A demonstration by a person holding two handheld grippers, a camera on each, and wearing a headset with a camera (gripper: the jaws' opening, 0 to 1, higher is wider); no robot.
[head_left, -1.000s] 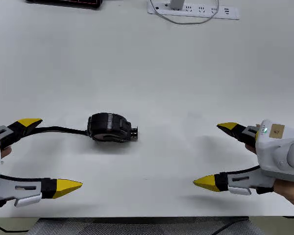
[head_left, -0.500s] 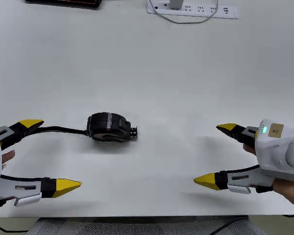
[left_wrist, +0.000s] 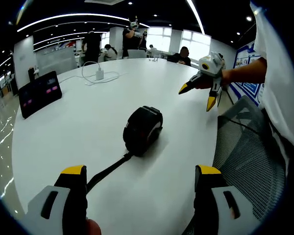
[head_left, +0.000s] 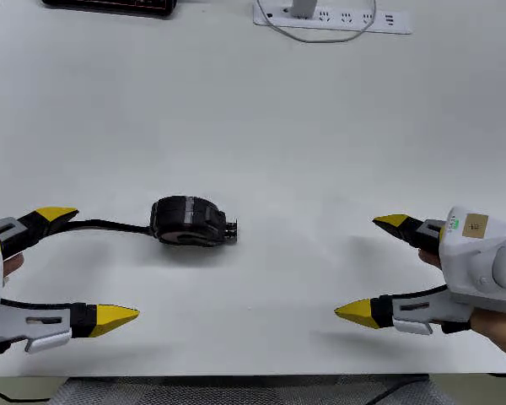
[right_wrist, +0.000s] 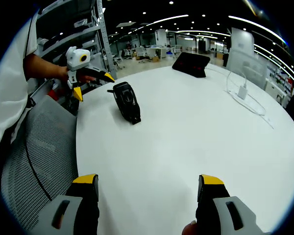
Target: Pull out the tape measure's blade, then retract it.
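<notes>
on the white bench (head_left: 261,126), a little left of the middle in the head view: black tape measure (head_left: 188,220), flat on its side, touched by neither tongs. blade drawn in, with just the dark hook (head_left: 231,226) at the case's mouth, facing right. black strap (head_left: 110,224) trailing from the case's other end toward the left tongs (head_left: 104,262); ends close by the upper yellow tip, contact impossible to judge.

left tongs released, jaws spread wide, nothing between them, at the bench's near left edge. right tongs (head_left: 355,267) likewise released and empty, jaws wide apart, at the near right, well apart from the tape measure. yellow tips of both pairs pointing inward, toward each other.

seen from the left gripper view: tape measure straight ahead between the two jaws but beyond their tips, strap running back toward the left-hand jaw; right tongs farther off, held in a hand near the bench's edge. seen from the right gripper view: tape measure well ahead and to the left, left tongs just beyond it.

at the far edge of the bench: white power strip (head_left: 333,15) with a white cable (head_left: 320,34) looping in front, and a dark tablet (head_left: 110,4) at the far left.
</notes>
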